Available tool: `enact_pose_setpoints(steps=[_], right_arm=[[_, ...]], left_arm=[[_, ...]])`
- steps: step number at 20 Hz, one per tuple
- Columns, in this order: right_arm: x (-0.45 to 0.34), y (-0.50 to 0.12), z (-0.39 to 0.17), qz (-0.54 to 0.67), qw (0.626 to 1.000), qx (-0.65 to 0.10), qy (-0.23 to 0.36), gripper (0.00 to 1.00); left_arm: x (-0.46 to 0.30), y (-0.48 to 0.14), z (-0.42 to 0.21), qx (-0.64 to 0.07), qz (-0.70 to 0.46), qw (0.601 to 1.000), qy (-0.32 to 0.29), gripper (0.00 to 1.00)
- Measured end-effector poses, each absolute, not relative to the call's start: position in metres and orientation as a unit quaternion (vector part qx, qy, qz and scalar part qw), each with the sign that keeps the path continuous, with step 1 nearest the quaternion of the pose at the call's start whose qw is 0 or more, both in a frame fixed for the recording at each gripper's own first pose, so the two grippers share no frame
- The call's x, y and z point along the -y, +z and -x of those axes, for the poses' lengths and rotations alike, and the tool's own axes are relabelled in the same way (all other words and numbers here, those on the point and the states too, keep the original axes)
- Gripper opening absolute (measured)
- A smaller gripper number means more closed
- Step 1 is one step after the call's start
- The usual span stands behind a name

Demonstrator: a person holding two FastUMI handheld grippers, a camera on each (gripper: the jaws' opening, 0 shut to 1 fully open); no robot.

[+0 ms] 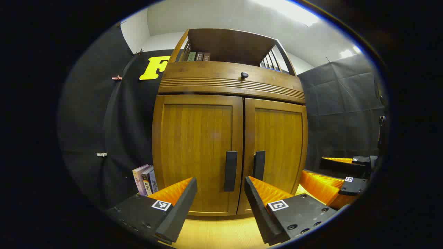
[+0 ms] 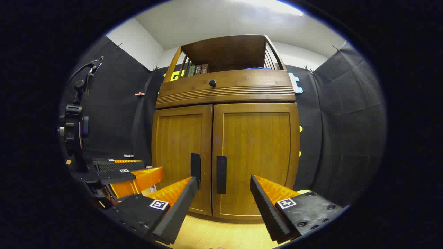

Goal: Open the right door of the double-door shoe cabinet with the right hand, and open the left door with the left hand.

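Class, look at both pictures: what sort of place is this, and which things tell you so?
Probably a staged recording booth, not a home: black cloth walls surround a wooden shoe cabinet, and a camera stand sits at one side.

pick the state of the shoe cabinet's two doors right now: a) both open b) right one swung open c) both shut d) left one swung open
c: the left door and right door sit flush with only a thin seam between them, both handles side by side, and the open left gripper and right gripper hold nothing.
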State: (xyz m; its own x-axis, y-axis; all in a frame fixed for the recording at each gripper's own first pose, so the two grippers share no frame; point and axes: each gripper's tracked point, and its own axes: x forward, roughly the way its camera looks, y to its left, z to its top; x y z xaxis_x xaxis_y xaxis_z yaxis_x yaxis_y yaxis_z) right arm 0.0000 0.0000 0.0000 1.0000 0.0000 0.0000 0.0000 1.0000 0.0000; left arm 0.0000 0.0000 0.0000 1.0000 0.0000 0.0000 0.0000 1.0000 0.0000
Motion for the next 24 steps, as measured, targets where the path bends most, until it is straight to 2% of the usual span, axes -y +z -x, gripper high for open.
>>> enact_pose_setpoints(steps=[1,5,6,8,9,10,11,13,15,16,18,21,22,24], right_arm=[[-0.001,-0.002,0.000,0.001,1.000,-0.002,0.000,0.95],[-0.002,-0.003,0.002,0.005,1.000,-0.002,0.000,0.97],[-0.003,-0.001,0.002,0.004,1.000,-0.001,0.001,0.97],[-0.005,-0.001,0.002,-0.001,1.000,0.001,0.005,0.97],[-0.005,0.000,0.002,-0.002,1.000,0.003,0.005,0.97],[-0.005,0.000,0.003,-0.002,1.000,0.005,0.004,0.97],[-0.005,0.001,0.003,-0.001,1.000,0.006,0.004,0.97],[-0.006,0.000,0.002,0.000,1.000,0.004,0.004,0.95],[-0.007,-0.001,0.003,0.001,1.000,0.004,0.006,0.95],[-0.008,0.000,0.004,0.002,1.000,0.005,0.006,0.97],[-0.007,0.000,0.005,0.003,1.000,0.006,0.005,0.96],[-0.006,-0.001,0.005,0.002,1.000,0.005,0.002,0.95],[-0.005,-0.001,0.004,0.001,1.000,0.005,0.000,0.95],[-0.004,0.000,0.003,0.002,1.000,0.008,-0.003,0.97]], left_arm=[[0.000,0.001,0.000,-0.001,-0.002,1.000,0.000,0.86],[0.005,0.001,-0.001,0.001,0.006,1.000,-0.012,0.86],[0.004,0.002,0.001,0.002,0.006,1.000,-0.011,0.82],[0.002,0.003,0.002,0.005,0.005,1.000,-0.007,0.86],[0.001,0.004,0.004,0.005,0.005,1.000,-0.006,0.82],[0.000,0.004,0.005,0.006,0.005,1.000,-0.006,0.86],[0.000,0.005,0.006,0.007,0.004,1.000,-0.006,0.82],[-0.003,0.005,0.007,0.007,0.002,1.000,-0.003,0.86],[-0.003,0.005,0.008,0.007,0.003,1.000,-0.003,0.86],[-0.003,0.004,0.008,0.007,0.005,1.000,-0.004,0.82],[-0.004,0.004,0.009,0.007,0.008,1.000,-0.005,0.82],[-0.004,0.004,0.010,0.007,0.007,1.000,-0.007,0.90],[-0.003,0.004,0.010,0.007,0.006,1.000,-0.007,0.82],[-0.002,0.004,0.009,0.008,0.002,1.000,-0.009,0.82]])
